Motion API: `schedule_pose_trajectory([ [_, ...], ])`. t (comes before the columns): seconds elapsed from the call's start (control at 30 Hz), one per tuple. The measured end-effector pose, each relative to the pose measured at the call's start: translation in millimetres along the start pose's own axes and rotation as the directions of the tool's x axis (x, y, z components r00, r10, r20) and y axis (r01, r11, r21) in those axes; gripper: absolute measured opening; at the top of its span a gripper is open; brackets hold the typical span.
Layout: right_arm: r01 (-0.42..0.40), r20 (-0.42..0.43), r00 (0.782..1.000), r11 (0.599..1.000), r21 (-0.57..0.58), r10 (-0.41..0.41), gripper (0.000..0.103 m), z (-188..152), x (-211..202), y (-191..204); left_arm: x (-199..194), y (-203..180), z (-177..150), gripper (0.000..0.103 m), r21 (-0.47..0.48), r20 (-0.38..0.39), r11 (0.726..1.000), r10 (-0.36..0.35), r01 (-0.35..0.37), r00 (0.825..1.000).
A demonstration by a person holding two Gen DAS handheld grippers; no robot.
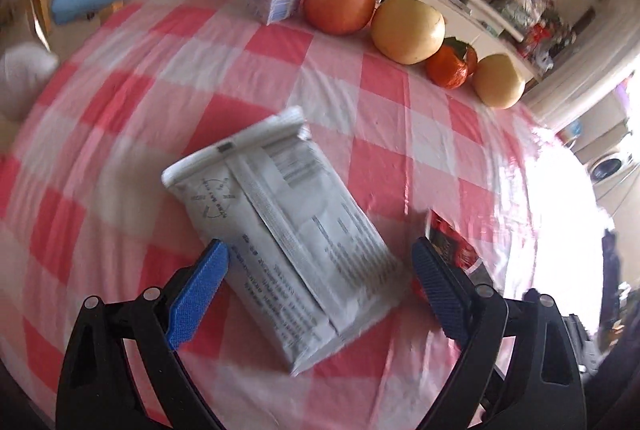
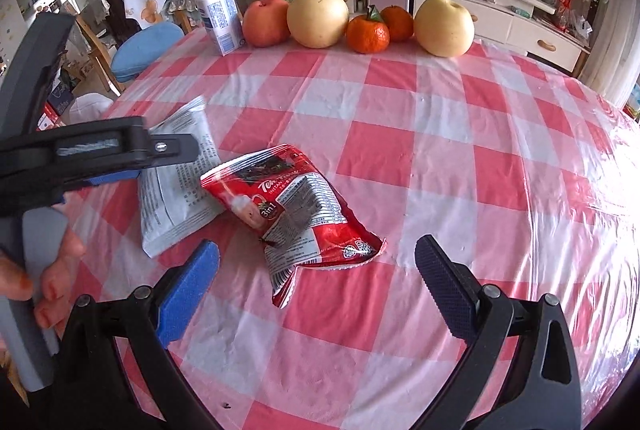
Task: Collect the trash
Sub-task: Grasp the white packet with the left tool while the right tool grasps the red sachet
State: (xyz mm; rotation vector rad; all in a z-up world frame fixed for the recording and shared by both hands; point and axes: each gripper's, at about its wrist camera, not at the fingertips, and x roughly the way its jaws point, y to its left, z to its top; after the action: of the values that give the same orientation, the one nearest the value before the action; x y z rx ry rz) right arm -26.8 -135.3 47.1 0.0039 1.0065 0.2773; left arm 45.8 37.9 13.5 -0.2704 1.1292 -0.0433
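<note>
A flat white packet (image 1: 280, 230) printed with grey text lies on the red-and-white checked tablecloth (image 1: 132, 117). My left gripper (image 1: 320, 258) is open, its blue fingers straddling the packet's near end. In the right wrist view the same white packet (image 2: 176, 181) lies to the left, partly under the left gripper's black body (image 2: 92, 149). A crumpled red snack wrapper (image 2: 296, 205) lies just right of it, overlapping its edge. My right gripper (image 2: 316, 258) is open, its tips at either side of the wrapper's near end. From the left wrist, only a bit of the red wrapper (image 1: 452, 242) shows past the right finger.
Along the table's far edge stand a white carton (image 2: 218, 13), a red apple (image 2: 266, 21), two yellow pears (image 2: 318, 17), and two tangerines (image 2: 368, 31). A blue-cushioned chair (image 2: 146, 47) sits beyond the left edge. A hand (image 2: 44, 282) holds the left gripper's handle. Cluttered cabinets fill the background.
</note>
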Motion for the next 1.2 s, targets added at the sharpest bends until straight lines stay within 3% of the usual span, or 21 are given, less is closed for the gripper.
schedule_pose_trajectory([
  [0.17,-0.009,-0.022,1.0,1.0,0.003,0.01,0.099,2,9,-3,17,-13,5,0.092,0.102,0.004,0.986,0.135,-0.135,0.991],
  [0.3,-0.012,-0.031,0.999,1.0,0.005,0.012,0.099,4,16,-5,20,-16,7,0.095,0.12,0.015,0.981,0.152,-0.153,0.988],
  [0.63,-0.001,-0.065,0.998,1.0,-0.003,0.001,0.099,9,34,-8,24,-4,5,0.097,0.114,0.0,0.988,0.104,-0.103,0.995],
  [0.87,-0.005,-0.066,0.998,0.999,-0.037,0.003,0.099,10,40,1,33,-14,6,0.098,0.199,0.028,0.965,0.17,-0.172,0.985],
  [1.2,0.01,-0.046,0.999,1.0,-0.025,-0.012,0.099,12,42,-3,29,-12,5,0.093,0.235,0.05,0.959,0.151,-0.158,0.987],
])
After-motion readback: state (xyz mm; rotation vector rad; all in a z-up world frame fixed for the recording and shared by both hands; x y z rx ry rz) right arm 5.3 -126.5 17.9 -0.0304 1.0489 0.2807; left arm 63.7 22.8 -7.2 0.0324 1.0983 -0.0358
